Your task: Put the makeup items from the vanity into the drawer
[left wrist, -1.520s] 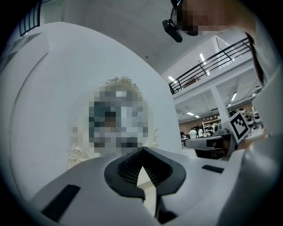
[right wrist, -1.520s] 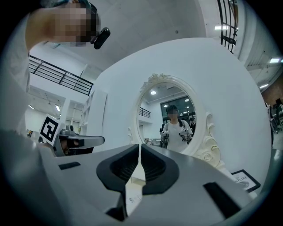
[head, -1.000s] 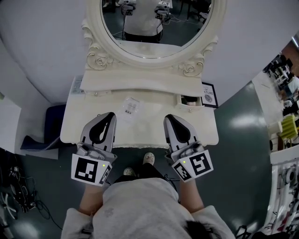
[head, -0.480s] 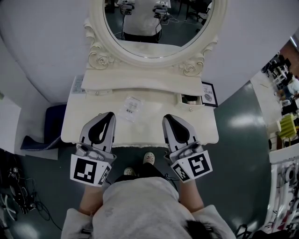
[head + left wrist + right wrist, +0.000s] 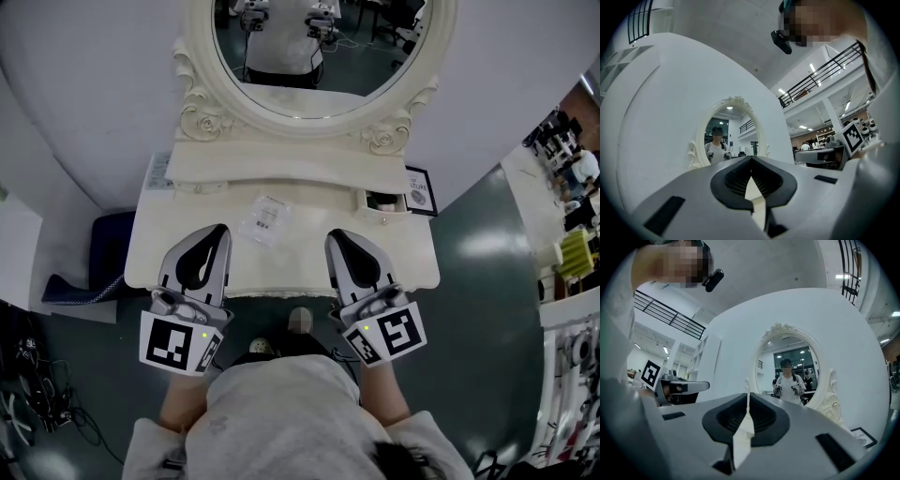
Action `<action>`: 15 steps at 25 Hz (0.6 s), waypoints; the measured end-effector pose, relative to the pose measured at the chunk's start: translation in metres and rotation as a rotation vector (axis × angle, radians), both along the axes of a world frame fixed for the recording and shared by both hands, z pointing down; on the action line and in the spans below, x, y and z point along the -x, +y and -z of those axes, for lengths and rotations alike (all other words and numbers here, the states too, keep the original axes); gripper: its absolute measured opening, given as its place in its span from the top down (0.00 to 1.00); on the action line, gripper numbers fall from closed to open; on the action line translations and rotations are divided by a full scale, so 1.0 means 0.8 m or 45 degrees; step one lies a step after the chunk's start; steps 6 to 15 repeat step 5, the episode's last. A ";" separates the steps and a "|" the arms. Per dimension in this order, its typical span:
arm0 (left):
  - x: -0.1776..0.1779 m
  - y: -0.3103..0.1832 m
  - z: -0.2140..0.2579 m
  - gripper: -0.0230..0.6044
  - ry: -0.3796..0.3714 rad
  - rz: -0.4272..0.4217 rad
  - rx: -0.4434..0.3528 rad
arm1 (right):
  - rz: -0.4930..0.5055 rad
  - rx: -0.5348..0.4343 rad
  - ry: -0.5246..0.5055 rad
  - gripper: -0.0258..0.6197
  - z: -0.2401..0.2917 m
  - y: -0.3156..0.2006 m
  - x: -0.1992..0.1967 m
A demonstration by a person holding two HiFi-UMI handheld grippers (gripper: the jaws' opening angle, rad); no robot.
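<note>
Since both tools are pressed together and empty, we would spread one before reaching, come in low and pinch an edge. Counter point(image 5: 281, 258): left tool point(image 5: 216, 234) and right tool point(image 5: 336, 236) over its front edge. Drawer point(image 5: 380, 200) open, back right. Packet point(image 5: 264, 217) lies mid-counter: flat, clear, dark bits inside; likely slippery.

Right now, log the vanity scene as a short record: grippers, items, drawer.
left gripper: jaws together, empty, over the vanity's front edge
right gripper: jaws together, empty, over the front edge
vanity: white, oval mirror behind
clear packet: lying on the top, ahead of both grippers, untouched
small drawer: open, right side; contents unclear
framed card: right rear corner
</note>
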State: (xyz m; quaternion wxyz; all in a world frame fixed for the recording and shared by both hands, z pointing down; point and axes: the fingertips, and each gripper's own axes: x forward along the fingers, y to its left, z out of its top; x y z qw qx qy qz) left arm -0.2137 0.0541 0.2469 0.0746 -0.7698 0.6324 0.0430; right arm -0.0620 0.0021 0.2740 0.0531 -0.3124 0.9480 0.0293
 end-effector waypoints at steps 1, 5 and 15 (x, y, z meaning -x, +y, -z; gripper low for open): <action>0.001 0.000 0.001 0.94 0.002 -0.001 -0.002 | -0.001 0.001 -0.001 0.92 0.001 0.000 0.001; 0.004 0.001 0.003 0.94 0.006 -0.004 -0.005 | -0.005 0.003 -0.005 0.92 0.003 0.000 0.003; 0.004 0.001 0.003 0.94 0.006 -0.004 -0.005 | -0.005 0.003 -0.005 0.92 0.003 0.000 0.003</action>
